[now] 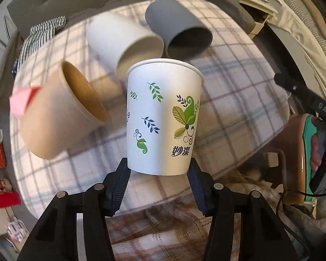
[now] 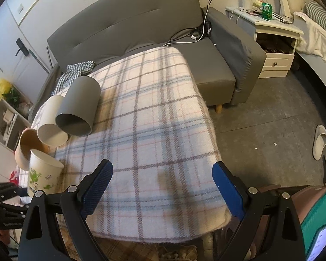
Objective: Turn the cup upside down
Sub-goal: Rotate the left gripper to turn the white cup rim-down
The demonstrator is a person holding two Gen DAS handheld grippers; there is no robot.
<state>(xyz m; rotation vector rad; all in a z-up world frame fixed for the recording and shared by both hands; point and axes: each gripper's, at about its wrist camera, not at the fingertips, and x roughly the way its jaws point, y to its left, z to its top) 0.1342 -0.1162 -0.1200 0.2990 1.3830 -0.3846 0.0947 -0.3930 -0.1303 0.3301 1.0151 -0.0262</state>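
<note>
A white paper cup with leaf prints (image 1: pixel 163 117) is held between the fingers of my left gripper (image 1: pixel 158 167), which grip its base; its rim points away from the camera, above the plaid-covered table (image 1: pixel 239 100). The same cup shows at the left edge of the right wrist view (image 2: pixel 43 171). My right gripper (image 2: pixel 163 178) is open and empty over the table's near edge.
Three other cups lie on their sides on the table: a brown one (image 1: pixel 60 113), a white one (image 1: pixel 123 43) and a grey one (image 1: pixel 178 26). A grey sofa (image 2: pixel 141 32) stands behind the table, a nightstand (image 2: pixel 273 43) to the right.
</note>
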